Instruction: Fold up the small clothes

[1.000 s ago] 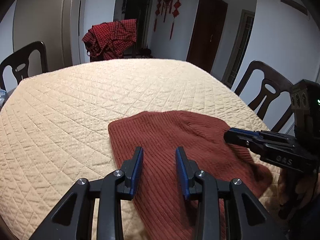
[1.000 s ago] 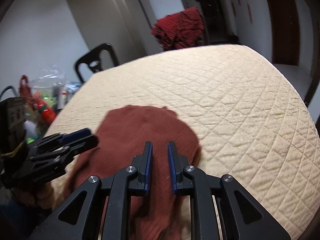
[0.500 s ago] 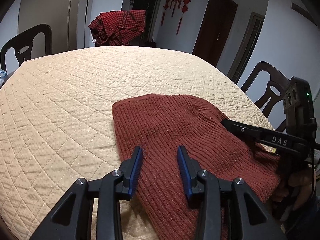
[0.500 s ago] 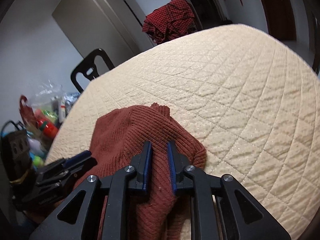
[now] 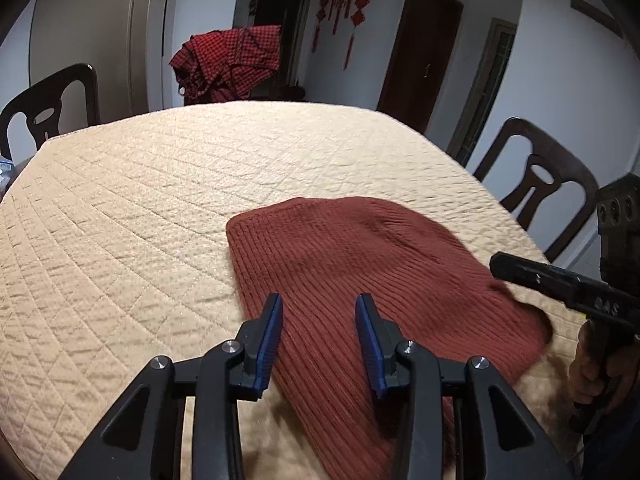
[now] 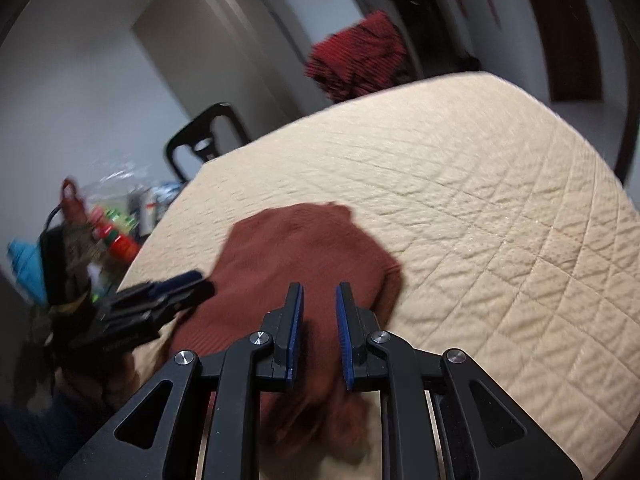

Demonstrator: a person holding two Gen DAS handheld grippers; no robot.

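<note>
A rust-red ribbed knit garment [image 5: 372, 272] lies on the beige quilted table cover [image 5: 160, 200], near the front edge. My left gripper [image 5: 319, 310] is open and empty, hovering over the garment's near left part. My right gripper [image 6: 320, 300] is open with a narrow gap, above the garment's [image 6: 304, 248] near right side, holding nothing. The right gripper also shows in the left wrist view [image 5: 496, 262] at the garment's right edge. The left gripper shows blurred in the right wrist view [image 6: 198, 280].
Dark wooden chairs [image 5: 536, 180] stand around the table. A red checked cloth [image 5: 232, 60] hangs over a far chair. Bags and bottles [image 6: 108, 224] sit beside the table's left side.
The right gripper has opened, let go of the garment's right side and lifted back. The garment now lies flatter. The left gripper stayed open above it.
</note>
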